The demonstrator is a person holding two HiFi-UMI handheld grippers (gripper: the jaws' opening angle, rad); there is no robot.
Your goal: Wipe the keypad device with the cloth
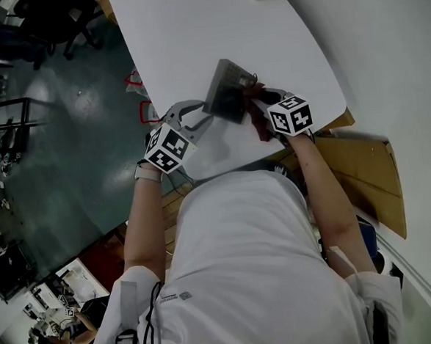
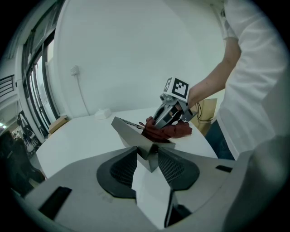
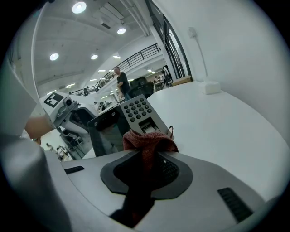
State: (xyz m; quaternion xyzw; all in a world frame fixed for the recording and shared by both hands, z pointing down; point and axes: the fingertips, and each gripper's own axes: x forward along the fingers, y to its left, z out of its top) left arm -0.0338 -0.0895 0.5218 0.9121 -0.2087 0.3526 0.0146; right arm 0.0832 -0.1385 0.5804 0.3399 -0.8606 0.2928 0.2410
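The grey keypad device is held tilted above the white table, with my left gripper shut on its lower corner. Its keys and dark screen face my right gripper, which is shut on a dark red cloth. The cloth rests against the device's lower face, just below the keypad. In the head view the cloth shows beside the right gripper at the device's right edge.
A small white box lies far back on the table by the wall. A brown cardboard piece sits beside the table's near edge at the right. The person's torso fills the lower head view. Dark floor lies left.
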